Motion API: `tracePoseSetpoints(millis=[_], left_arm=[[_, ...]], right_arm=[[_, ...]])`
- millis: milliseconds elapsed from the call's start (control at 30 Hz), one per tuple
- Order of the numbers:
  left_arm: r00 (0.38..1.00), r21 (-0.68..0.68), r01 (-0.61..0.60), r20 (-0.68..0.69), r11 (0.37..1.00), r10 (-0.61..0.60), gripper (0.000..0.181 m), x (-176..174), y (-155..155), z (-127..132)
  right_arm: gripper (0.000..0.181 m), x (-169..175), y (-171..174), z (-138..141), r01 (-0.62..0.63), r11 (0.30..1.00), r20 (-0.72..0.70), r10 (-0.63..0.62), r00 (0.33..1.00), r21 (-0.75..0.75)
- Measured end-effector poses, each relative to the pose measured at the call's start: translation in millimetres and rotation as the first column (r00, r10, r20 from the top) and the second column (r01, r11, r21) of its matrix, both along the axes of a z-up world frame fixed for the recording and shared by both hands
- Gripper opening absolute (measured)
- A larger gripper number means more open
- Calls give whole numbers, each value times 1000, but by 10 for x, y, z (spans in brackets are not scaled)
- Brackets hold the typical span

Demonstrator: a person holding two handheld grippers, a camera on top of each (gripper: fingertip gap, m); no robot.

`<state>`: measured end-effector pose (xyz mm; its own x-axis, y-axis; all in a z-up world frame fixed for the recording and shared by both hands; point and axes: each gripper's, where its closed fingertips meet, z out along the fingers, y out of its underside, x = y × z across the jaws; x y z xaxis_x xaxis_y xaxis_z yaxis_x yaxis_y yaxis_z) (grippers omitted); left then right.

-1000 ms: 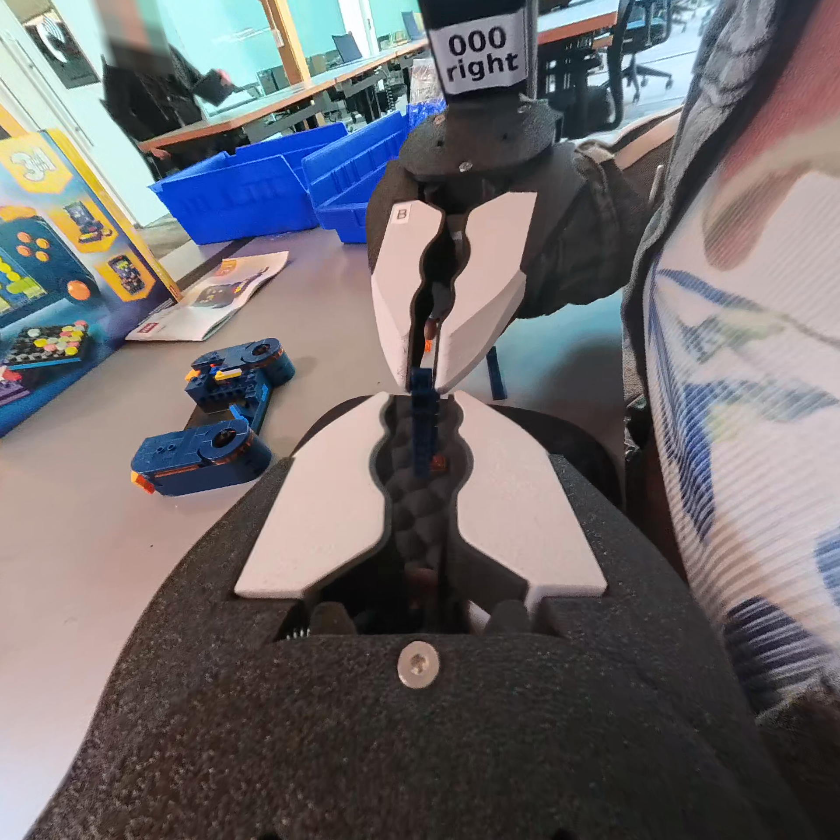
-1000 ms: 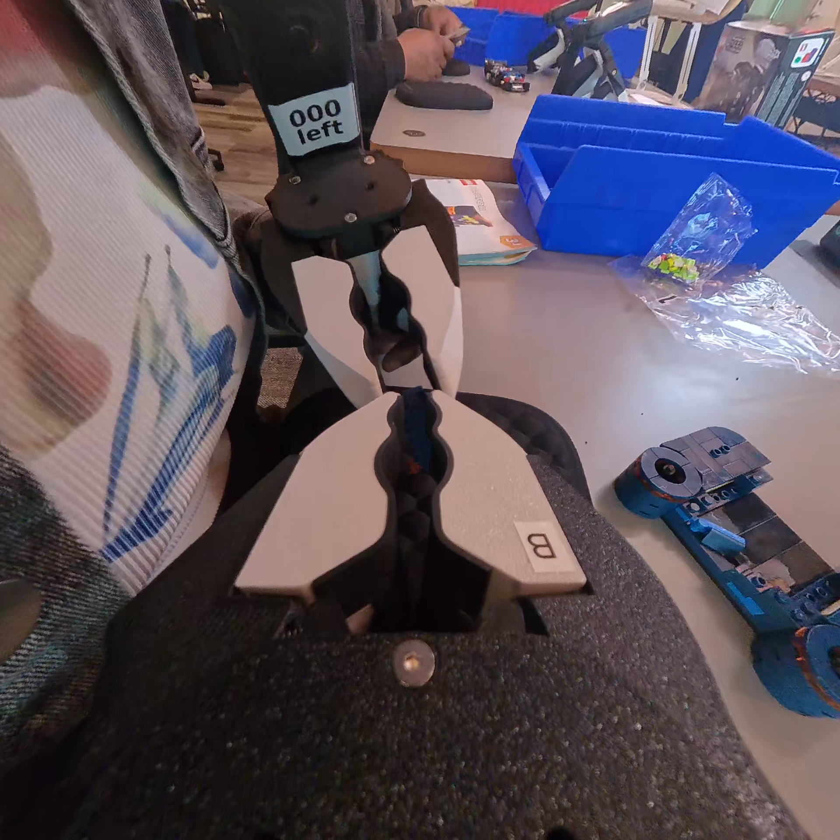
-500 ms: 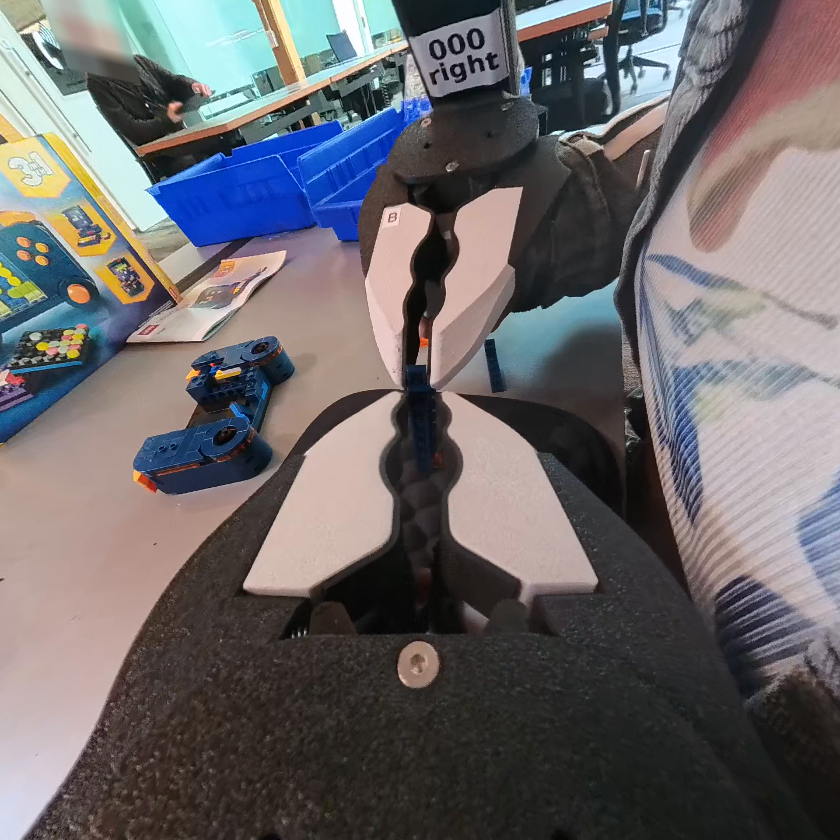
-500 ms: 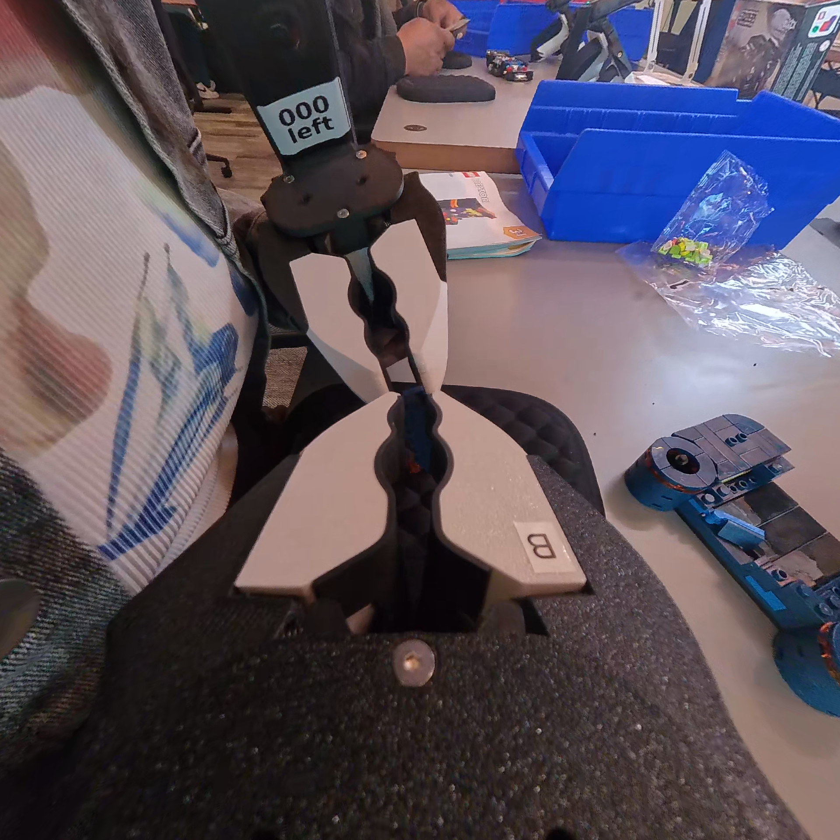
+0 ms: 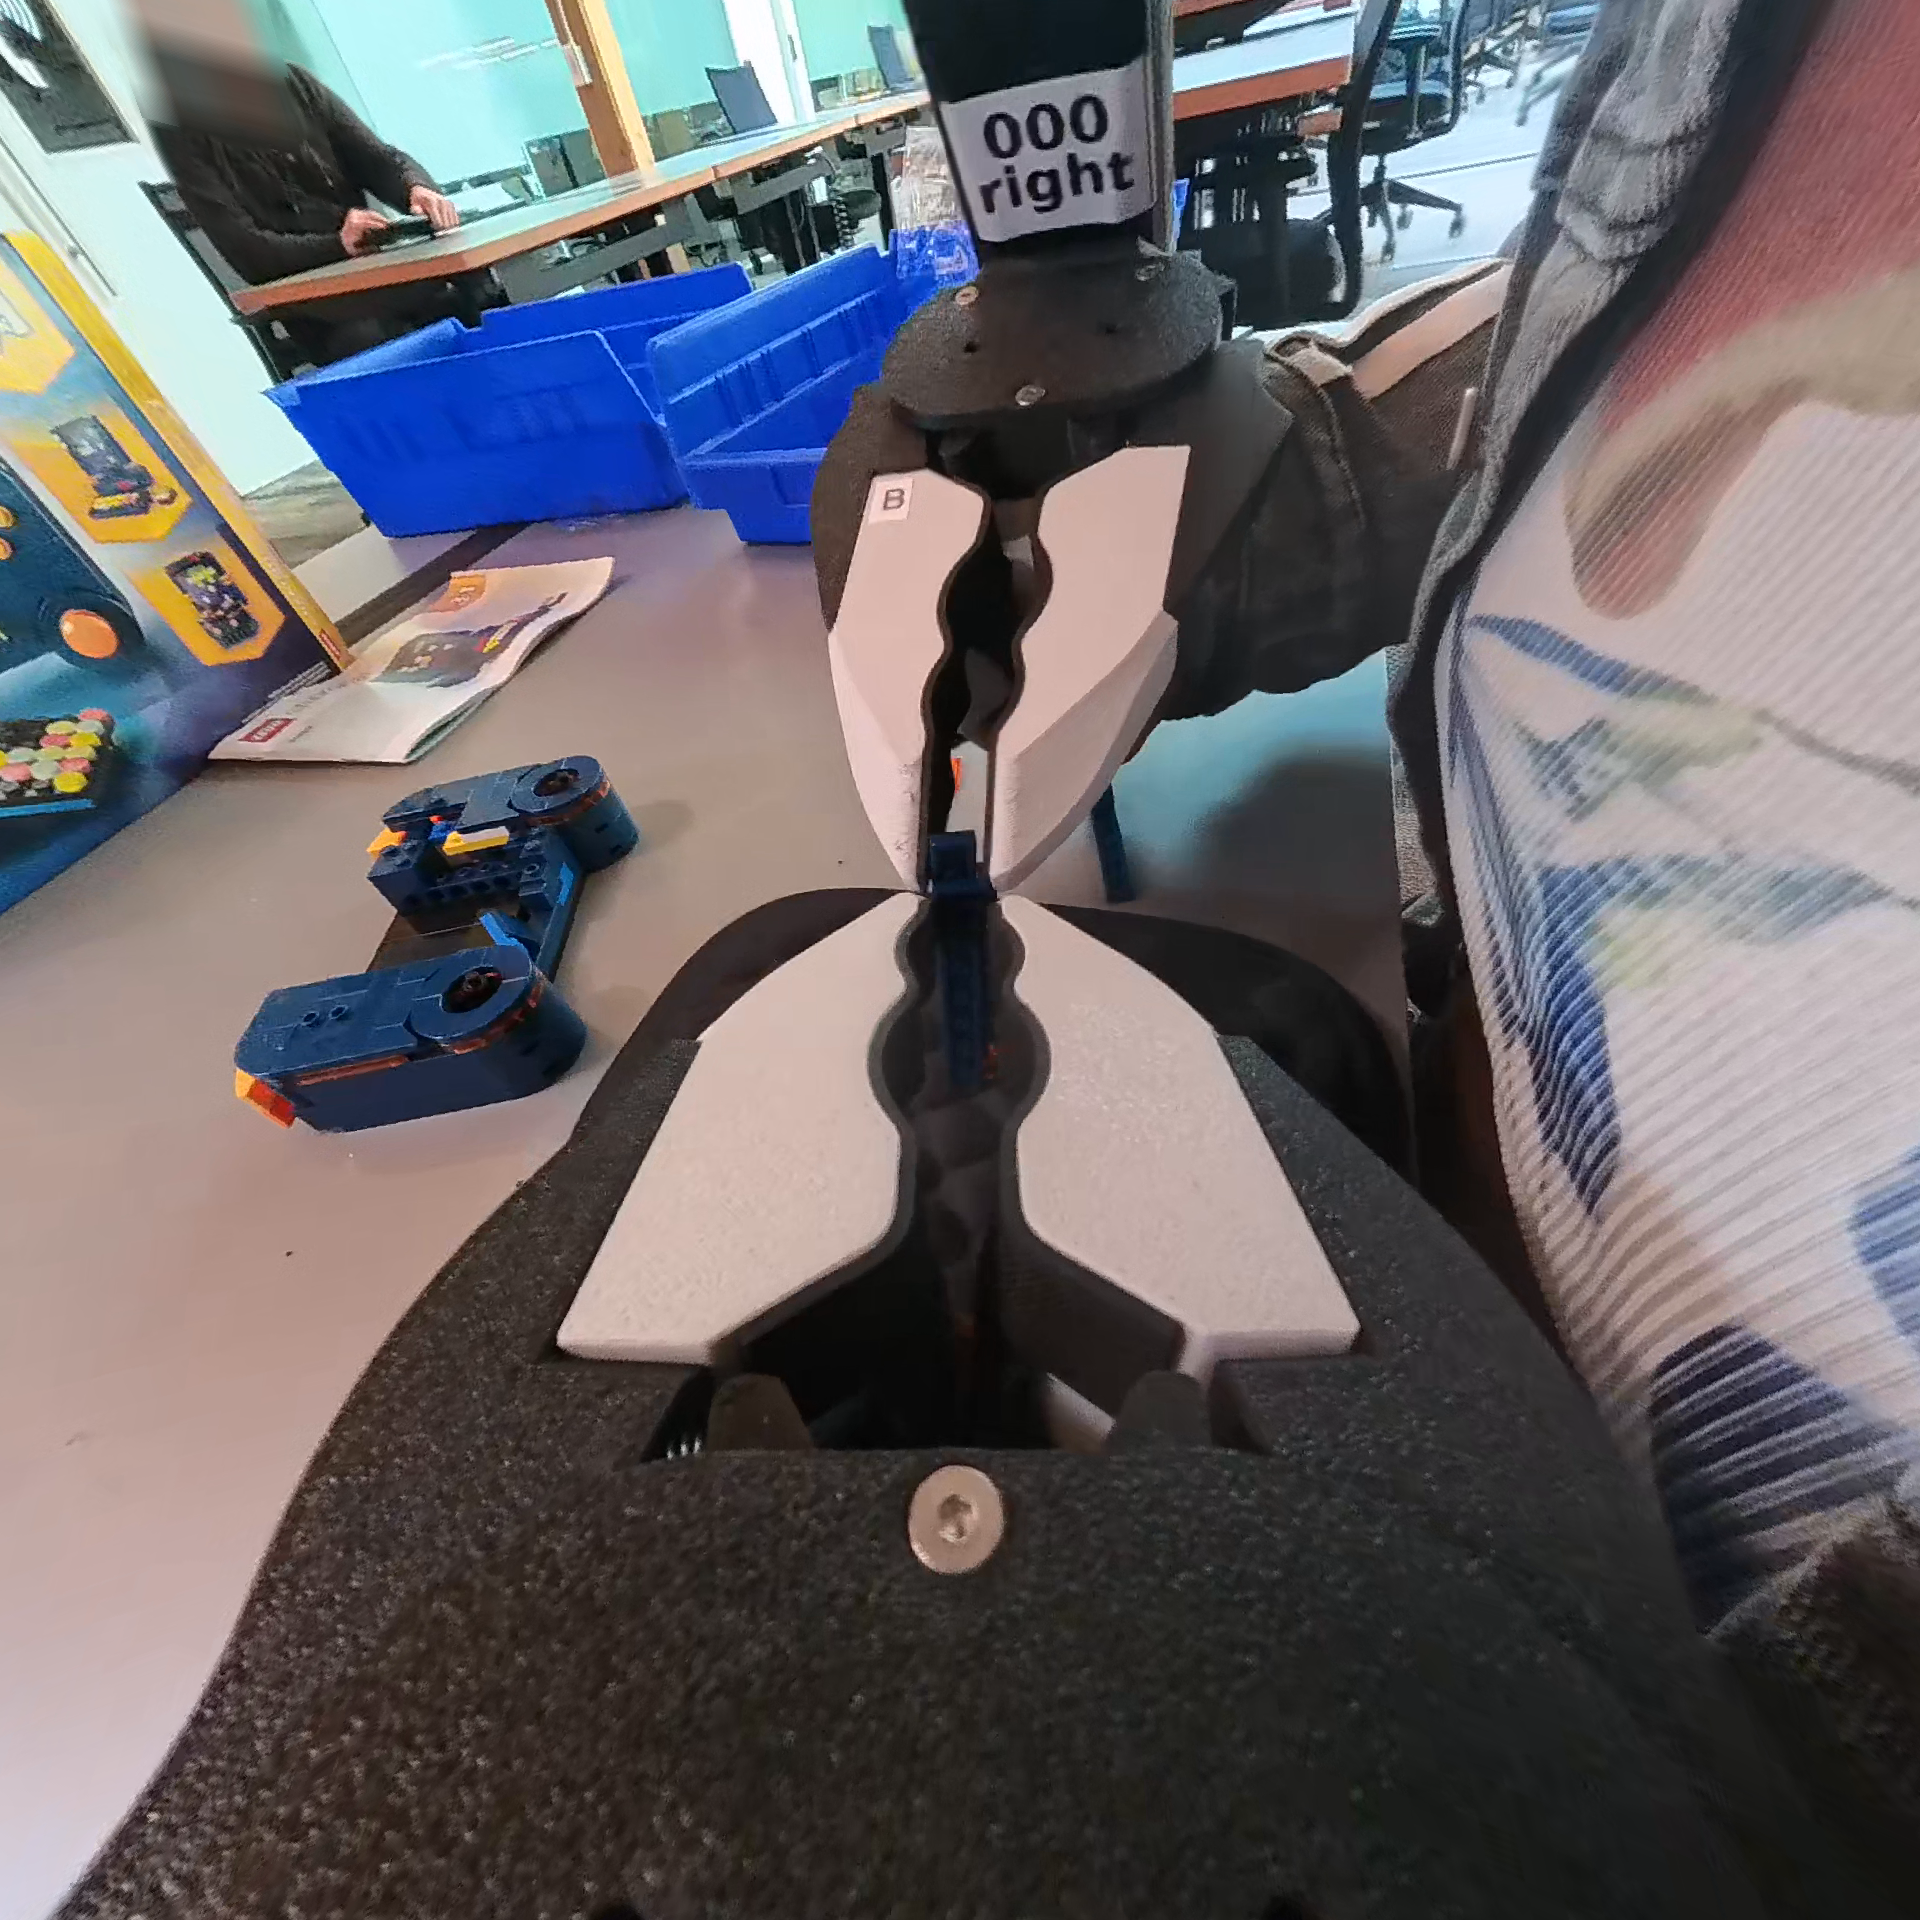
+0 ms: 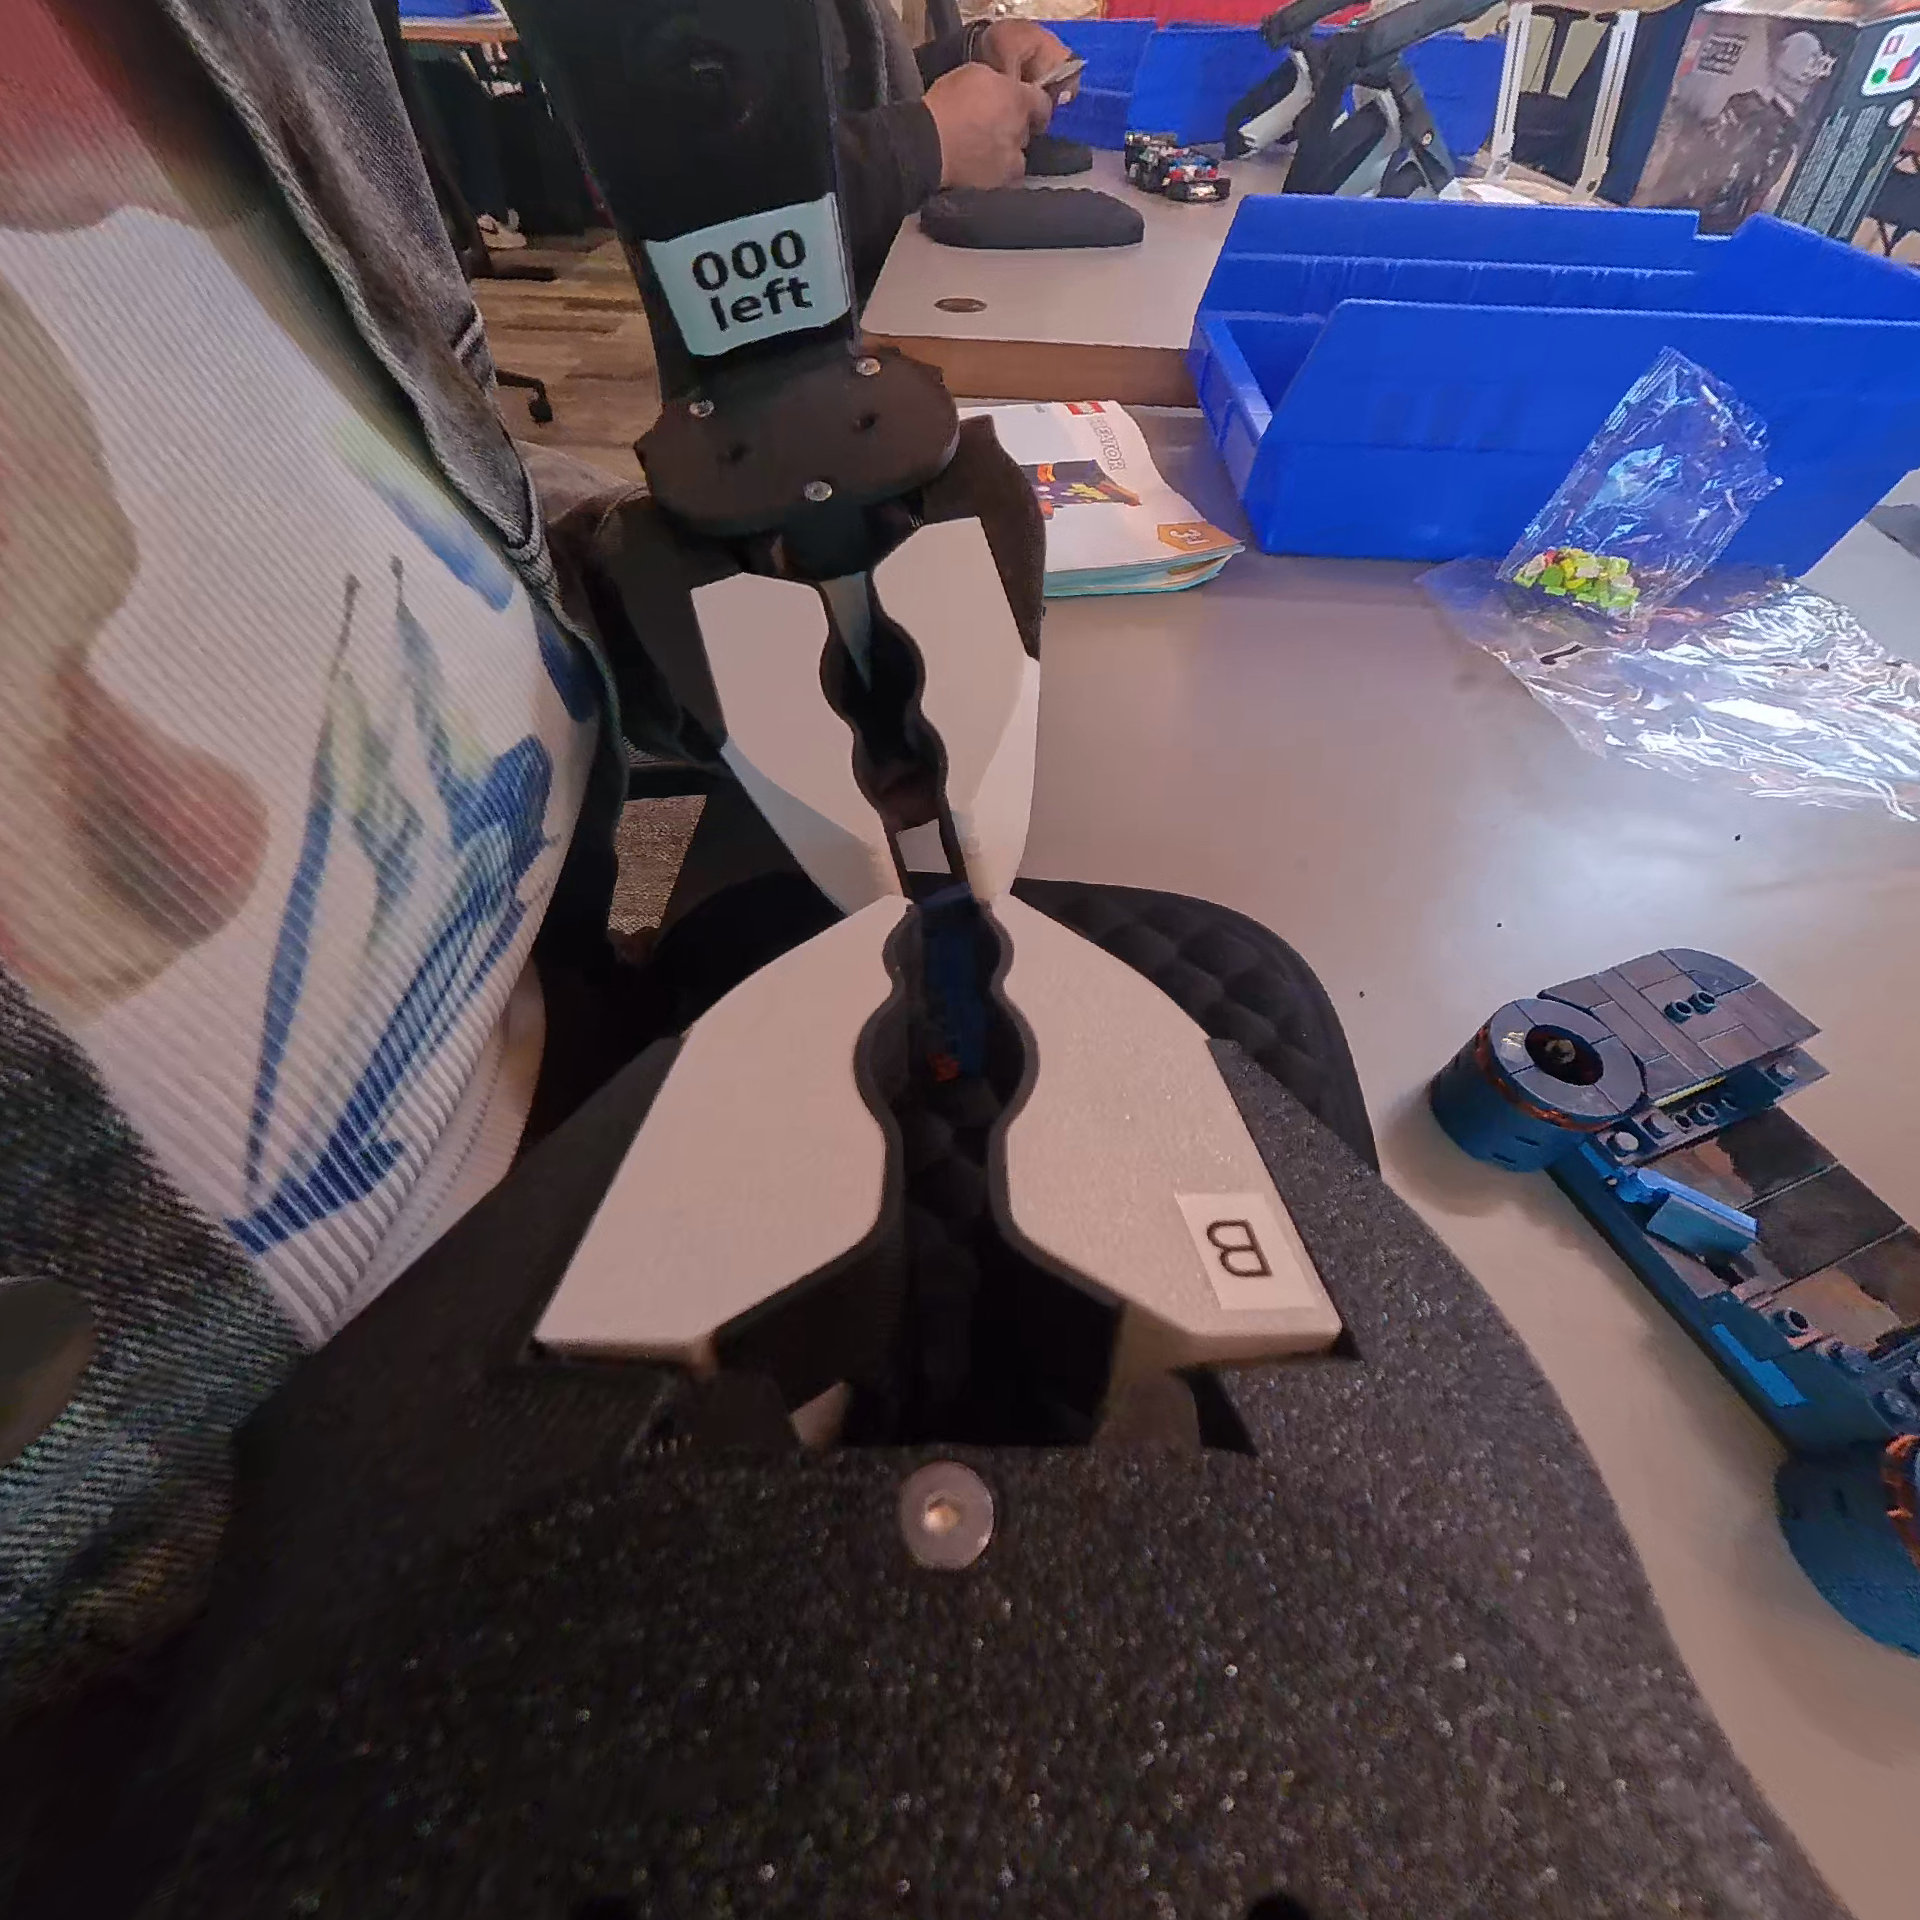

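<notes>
My left gripper (image 5: 956,906) is shut on a thin dark blue brick piece (image 5: 962,982) that stands up between its fingers. My right gripper (image 5: 954,868) comes down from above and meets it tip to tip. In the right wrist view my right gripper (image 6: 948,906) is shut on a dark blue brick piece (image 6: 951,997) with an orange spot, and the left gripper (image 6: 933,878) touches it from above. I cannot tell whether this is one piece or two joined. Both are held above the grey table (image 5: 208,1247), close to a person's striped shirt (image 5: 1662,935).
A dark blue brick model (image 5: 436,935) lies on the table; it also shows in the right wrist view (image 6: 1662,1195). A loose blue strip (image 5: 1110,842), blue bins (image 6: 1507,395), a booklet (image 5: 436,665), a colourful box (image 5: 83,571) and clear plastic bags (image 6: 1683,644) lie around. The tips of both grippers are at nearly the same place.
Both grippers stay shut and tip to tip. In the left wrist view the right gripper has leaned slightly to the left; the pair has shifted a little over the table.
</notes>
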<state>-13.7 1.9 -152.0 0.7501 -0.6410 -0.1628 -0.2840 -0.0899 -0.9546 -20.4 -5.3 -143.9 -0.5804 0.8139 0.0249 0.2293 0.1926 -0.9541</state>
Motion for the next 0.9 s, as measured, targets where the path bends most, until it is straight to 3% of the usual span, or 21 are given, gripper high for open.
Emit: tracePoseSetpoints(millis=[333, 467, 533, 633, 767, 900], left_arm=[[1000, -6, 13, -14, 1000, -13, 8, -4, -7, -26], [999, -15, -23, -44, 1000, 22, 8, -85, -48, -71], [998, -41, -59, -38, 997, 57, 8, -241, -128, -91], [997, -67, -64, -40, 996, 61, 7, -302, -195, -117], [997, -61, -80, -29, 995, 78, 8, -330, -164, -99], [996, -46, -87, -31, 995, 86, 8, -331, -157, -87]], right_arm=[[9, -24, -10, 11, -41, 999, -34, 40, 999, -20], [9, -81, 2, -28, 0, 1000, -15, 0, 1000, 6], [9, -64, 205, -69, 75, 997, 2, -75, 997, 25], [8, -20, 128, -53, 28, 1000, 5, -28, 1000, -4], [8, -6, 247, -26, 66, 998, 7, -66, 998, -1], [8, 108, 402, 163, 117, 991, -64, -121, 991, -59]])
